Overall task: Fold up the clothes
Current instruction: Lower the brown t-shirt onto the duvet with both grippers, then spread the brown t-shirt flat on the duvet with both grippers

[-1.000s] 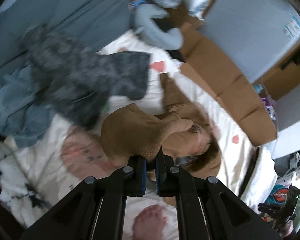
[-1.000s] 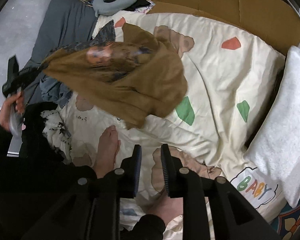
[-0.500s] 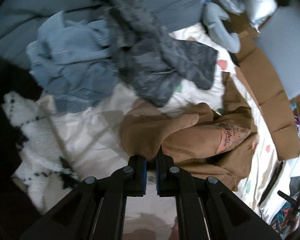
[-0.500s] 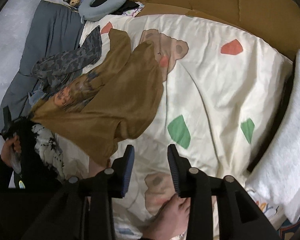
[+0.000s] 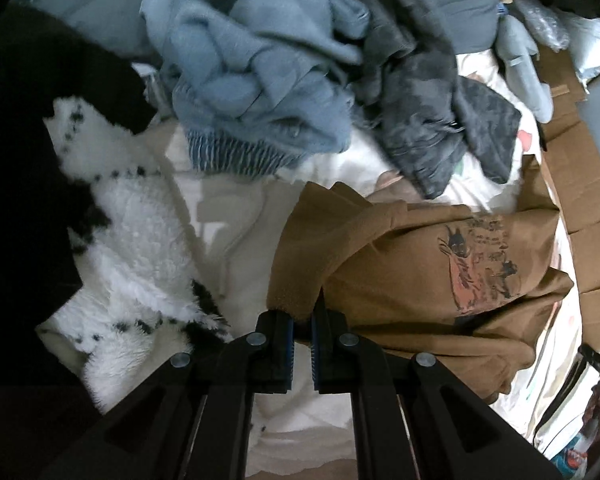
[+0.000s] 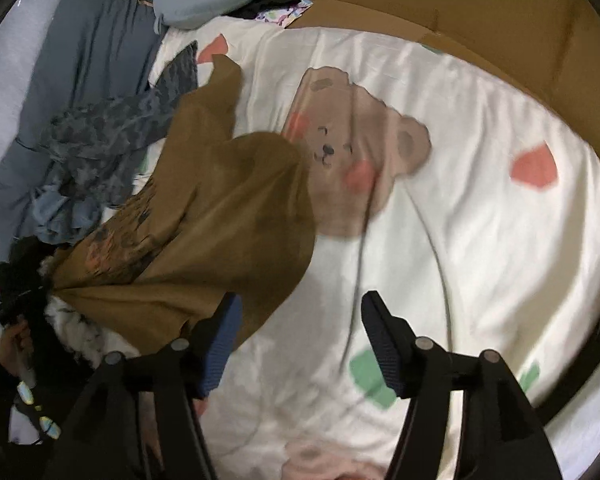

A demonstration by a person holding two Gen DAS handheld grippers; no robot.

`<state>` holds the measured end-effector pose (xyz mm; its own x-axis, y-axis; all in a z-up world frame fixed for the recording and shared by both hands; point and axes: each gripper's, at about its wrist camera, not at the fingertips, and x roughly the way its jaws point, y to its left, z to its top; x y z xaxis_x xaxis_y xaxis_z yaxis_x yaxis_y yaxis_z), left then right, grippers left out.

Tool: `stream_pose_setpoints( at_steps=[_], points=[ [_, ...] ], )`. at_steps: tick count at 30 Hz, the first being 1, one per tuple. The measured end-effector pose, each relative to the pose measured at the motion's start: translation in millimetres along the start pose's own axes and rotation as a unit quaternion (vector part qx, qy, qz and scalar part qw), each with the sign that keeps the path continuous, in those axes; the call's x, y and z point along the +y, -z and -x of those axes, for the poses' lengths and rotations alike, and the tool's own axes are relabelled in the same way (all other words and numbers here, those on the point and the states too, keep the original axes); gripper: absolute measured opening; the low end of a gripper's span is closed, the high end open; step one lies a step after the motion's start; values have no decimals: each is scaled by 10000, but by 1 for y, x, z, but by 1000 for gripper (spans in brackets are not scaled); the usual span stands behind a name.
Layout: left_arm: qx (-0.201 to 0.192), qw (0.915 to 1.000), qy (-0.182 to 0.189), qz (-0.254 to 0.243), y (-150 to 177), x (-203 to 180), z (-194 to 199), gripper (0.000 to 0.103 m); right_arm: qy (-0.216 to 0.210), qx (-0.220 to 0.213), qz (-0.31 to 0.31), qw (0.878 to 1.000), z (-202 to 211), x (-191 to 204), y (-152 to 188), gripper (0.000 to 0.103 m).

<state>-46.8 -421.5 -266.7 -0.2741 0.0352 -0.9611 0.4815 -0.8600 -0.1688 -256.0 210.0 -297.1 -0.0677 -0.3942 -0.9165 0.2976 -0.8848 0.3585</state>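
- Left wrist view: the left gripper (image 5: 302, 322) sits at the lower centre of the frame, its jaws clenched on a fleecy edge of the brown sweatshirt (image 5: 420, 276).
- From that pinch the brown sweatshirt spreads toward the right of the frame, its printed graphic (image 5: 480, 264) facing up, lying on the cream bedsheet (image 5: 228, 216).
- Above it, in the upper centre, a crumpled blue garment (image 5: 260, 68) lies beside a dark grey patterned garment (image 5: 428, 112); a white fluffy item with black specks (image 5: 128, 248) fills the left of the frame.
- Right wrist view: the right gripper (image 6: 300, 344) is at the bottom centre, its jaws spread wide and holding nothing, above the bear-print sheet (image 6: 460, 240).
- Its left finger (image 6: 220, 340) overlaps the sweatshirt's lower edge in the picture; contact cannot be told.
- The sweatshirt (image 6: 220, 216) stretches across the left half of this frame, gathered to a point at the far left where the other gripper (image 6: 16, 292) grips it.
- Brown cardboard (image 6: 500, 20) runs along the upper right.
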Motion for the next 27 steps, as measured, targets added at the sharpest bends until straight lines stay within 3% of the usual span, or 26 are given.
stream_pose_setpoints(
  at_steps=[9, 11, 18, 19, 20, 22, 27],
  points=[
    [253, 9995, -5, 165, 11, 19, -43, 6, 12, 229, 547, 9982, -62, 24, -54, 61],
    [330, 9992, -32, 203, 14, 22, -53, 6, -5, 237, 597, 9979, -72, 27, -62, 72],
    [490, 9984, -65, 291, 23, 29, -71, 6, -77, 469, 430, 9979, -99, 32, -81, 73],
    [492, 9983, -61, 296, 23, 29, -72, 6, -88, 502, 406, 9979, -103, 33, -84, 66],
    [488, 9984, -51, 294, 22, 28, -71, 6, -98, 536, 381, 9978, -107, 34, -87, 38],
    [472, 9985, -32, 259, 21, 24, -69, 6, -119, 603, 331, 9976, -115, 35, -93, 6],
    [414, 9990, 2, 174, 19, 18, -62, 6, 100, 690, 597, 9958, -100, 42, -84, 5]
  ],
)
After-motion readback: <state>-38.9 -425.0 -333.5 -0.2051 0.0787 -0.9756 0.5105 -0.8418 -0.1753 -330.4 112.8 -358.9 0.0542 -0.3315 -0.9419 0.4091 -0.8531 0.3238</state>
